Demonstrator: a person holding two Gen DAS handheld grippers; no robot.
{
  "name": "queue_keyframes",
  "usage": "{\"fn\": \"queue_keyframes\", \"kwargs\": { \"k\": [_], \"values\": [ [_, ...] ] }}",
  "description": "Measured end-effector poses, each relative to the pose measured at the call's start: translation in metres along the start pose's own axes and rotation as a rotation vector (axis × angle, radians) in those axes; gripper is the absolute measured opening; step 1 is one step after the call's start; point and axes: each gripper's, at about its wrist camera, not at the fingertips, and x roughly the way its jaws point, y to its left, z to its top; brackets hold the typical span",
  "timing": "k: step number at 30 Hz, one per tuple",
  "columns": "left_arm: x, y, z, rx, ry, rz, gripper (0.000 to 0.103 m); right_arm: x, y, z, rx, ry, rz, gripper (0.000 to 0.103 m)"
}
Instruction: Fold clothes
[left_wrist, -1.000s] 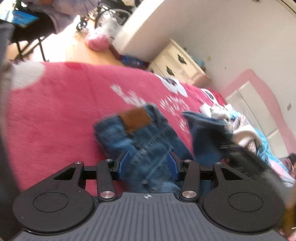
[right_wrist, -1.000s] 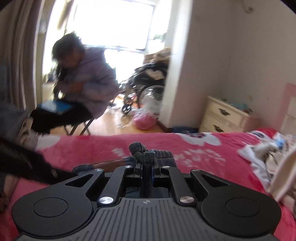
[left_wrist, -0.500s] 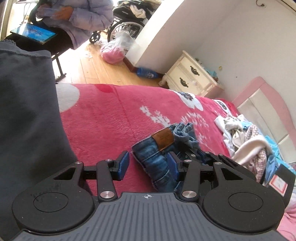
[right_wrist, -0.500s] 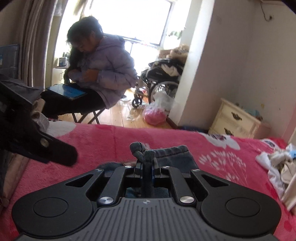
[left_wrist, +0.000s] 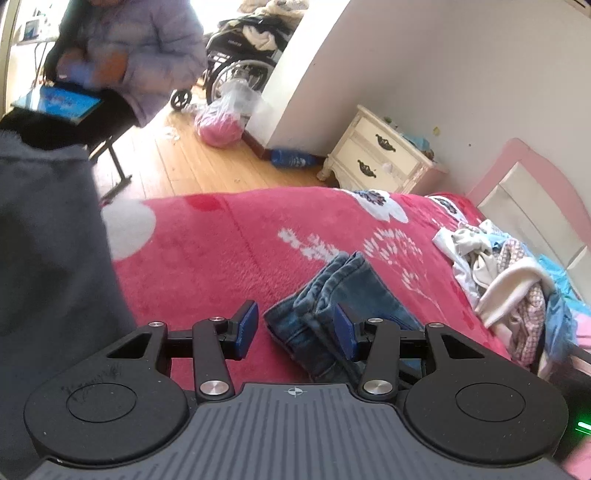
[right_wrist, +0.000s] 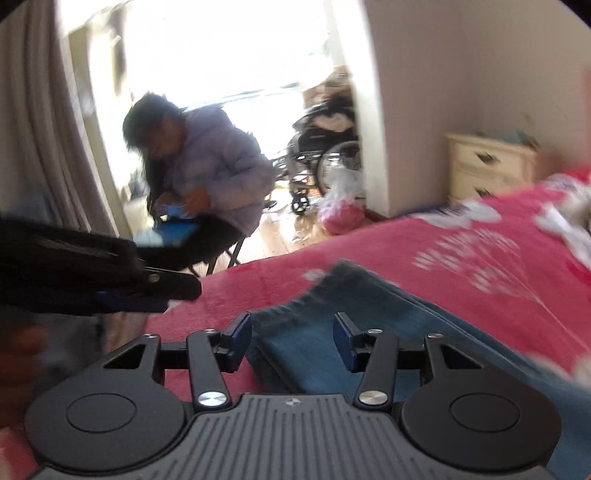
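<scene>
Looking along my left gripper, I see its blue pads spread apart and holding nothing. The folded jeans lie on the red blanket of the bed, just ahead of the gripper and a little toward its right pad; whether that pad touches the denim I cannot tell. The trouser cuffs point away from me, toward the white flower print.

My right gripper is blurred, but its jaws have just been opening and now stand spread. The jeans lie under and ahead of them, and the pads do not press on the cloth. At the left side of this view the left gripper comes in as a dark bar over the edge of the bed.

A heap of mixed clothes lies on the blanket, well apart from the jeans, near the pink headboard. Beyond the bed stands a cream nightstand, and a person in a pale padded jacket sits with a tablet. A wheelchair is behind.
</scene>
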Motion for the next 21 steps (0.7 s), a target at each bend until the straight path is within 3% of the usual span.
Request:
{"fn": "queue_keyframes", "kwargs": {
  "k": [2,4,7,9,11,15,17,21],
  "values": [
    [0.008,-0.009,0.001,0.045,-0.003,-0.013,0.045,-0.038,-0.033,0.0,0.124,0.012,-0.053,0.047],
    [0.02,-0.021,0.0,0.108,0.009,-0.032,0.045,-0.075,-0.066,-0.003,0.229,0.024,-0.147,0.035],
    [0.052,-0.048,-0.012,0.262,0.106,-0.033,0.045,-0.122,-0.112,-0.011,0.349,0.078,-0.367,0.023],
    [0.073,-0.065,-0.021,0.366,0.162,-0.024,0.045,-0.143,-0.133,-0.022,0.398,0.124,-0.465,0.021],
    [0.086,-0.075,-0.033,0.469,0.167,0.038,0.045,-0.153,-0.147,-0.04,0.446,0.198,-0.501,0.021],
    [0.093,-0.077,-0.044,0.553,0.157,0.068,0.046,-0.145,-0.153,-0.095,0.421,0.366,-0.619,0.013],
    [0.094,-0.075,-0.043,0.56,0.161,0.059,0.047,-0.155,-0.146,-0.093,0.431,0.333,-0.63,0.013],
    [0.095,-0.072,-0.039,0.552,0.175,0.05,0.047,-0.167,-0.118,-0.067,0.312,0.229,-0.58,0.016]
  ]
}}
